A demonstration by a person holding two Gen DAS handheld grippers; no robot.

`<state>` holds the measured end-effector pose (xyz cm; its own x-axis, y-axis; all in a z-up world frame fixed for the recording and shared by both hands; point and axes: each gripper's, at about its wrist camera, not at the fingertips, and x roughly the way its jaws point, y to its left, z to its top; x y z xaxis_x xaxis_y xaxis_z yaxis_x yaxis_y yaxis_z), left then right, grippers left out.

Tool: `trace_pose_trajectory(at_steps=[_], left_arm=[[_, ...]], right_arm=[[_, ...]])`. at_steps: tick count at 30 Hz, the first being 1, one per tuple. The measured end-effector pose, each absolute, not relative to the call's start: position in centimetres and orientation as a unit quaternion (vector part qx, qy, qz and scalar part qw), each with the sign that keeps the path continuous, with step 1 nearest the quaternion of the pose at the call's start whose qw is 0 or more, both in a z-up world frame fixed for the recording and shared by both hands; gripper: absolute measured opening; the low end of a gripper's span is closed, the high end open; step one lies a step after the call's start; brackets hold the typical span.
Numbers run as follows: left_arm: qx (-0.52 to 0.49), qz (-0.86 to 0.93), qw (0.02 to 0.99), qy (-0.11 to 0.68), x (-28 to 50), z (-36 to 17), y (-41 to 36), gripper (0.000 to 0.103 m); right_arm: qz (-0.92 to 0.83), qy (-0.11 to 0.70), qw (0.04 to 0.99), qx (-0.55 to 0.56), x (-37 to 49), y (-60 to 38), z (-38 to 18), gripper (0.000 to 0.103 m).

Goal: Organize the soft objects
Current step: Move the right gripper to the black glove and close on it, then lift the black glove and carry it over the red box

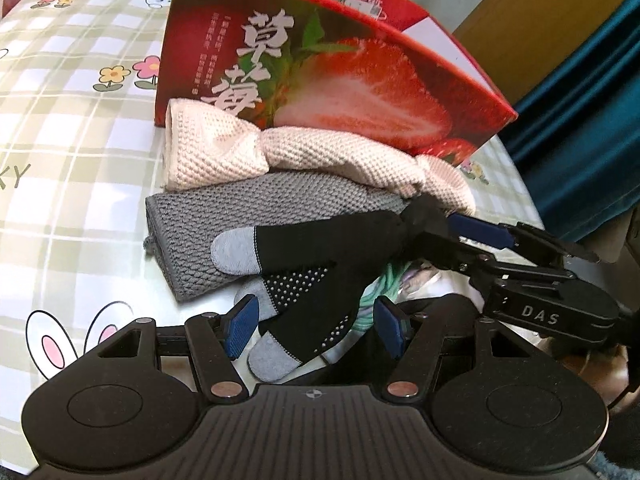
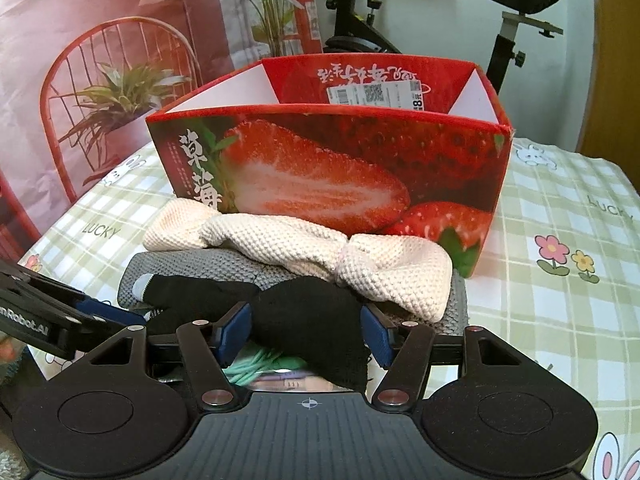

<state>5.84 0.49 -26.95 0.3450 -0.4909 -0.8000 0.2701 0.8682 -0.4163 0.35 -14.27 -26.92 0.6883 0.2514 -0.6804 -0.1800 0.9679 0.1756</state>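
Note:
A black glove (image 1: 304, 264) with grey fingertips and white grip dots stretches across both views. My right gripper (image 2: 306, 334) is shut on its bunched cuff (image 2: 308, 320); in the left wrist view it (image 1: 444, 228) comes in from the right. My left gripper (image 1: 316, 330) stands open around the glove's fingers, with a gap showing at its right pad. Behind the glove lie a folded grey knit cloth (image 1: 224, 224) and a knotted pink knit cloth (image 1: 280, 152), which rests against the open red strawberry box (image 2: 320, 160).
The table wears a green checked cloth (image 1: 72, 140) with bunnies and flowers. A green corded item (image 1: 380, 284) lies under the glove. A teal curtain (image 1: 580, 120) hangs past the table's right edge. An exercise bike (image 2: 500, 20) stands behind the box.

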Motion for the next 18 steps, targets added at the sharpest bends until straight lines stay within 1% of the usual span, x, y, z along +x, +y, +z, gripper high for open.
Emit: trace_pose_trajectory(at_steps=[5,7,9,10,11,12,13,14,18], left_arm=[[-0.087,-0.233,0.821,0.514,6.0,-27.3,0.0,0.065],[-0.083,-0.233,0.823,0.511,6.1,-27.4,-0.2,0.063],[-0.075,-0.228,0.828,0.506,6.1,-27.4,-0.2,0.056],[-0.069,-0.224,0.831,0.504,6.0,-27.3,0.0,0.046],[-0.066,-0.22,0.835,0.5,6.0,-27.3,0.1,0.041],[-0.071,-0.219,0.837,0.497,6.1,-27.1,0.5,0.039],[-0.077,-0.216,0.839,0.494,6.1,-27.1,0.8,0.035],[-0.078,-0.214,0.841,0.491,6.1,-27.0,0.9,0.033],[-0.074,-0.205,0.848,0.482,6.2,-26.9,1.2,0.033]], right_arm=[[0.119,0.379,0.916,0.054,0.4,-14.3,-27.1,0.058],[0.12,0.38,0.916,0.056,0.4,-14.3,-27.1,0.058],[0.121,0.379,0.916,0.056,0.3,-14.3,-27.1,0.058],[0.121,0.379,0.916,0.057,0.3,-14.3,-27.1,0.058],[0.123,0.379,0.916,0.057,0.2,-14.3,-27.1,0.058],[0.124,0.379,0.915,0.057,0.2,-14.3,-27.1,0.058],[0.125,0.379,0.915,0.056,0.2,-14.2,-27.1,0.058],[0.126,0.378,0.915,0.055,0.1,-14.1,-27.1,0.058],[0.131,0.378,0.915,0.052,0.0,-13.9,-27.1,0.058]])
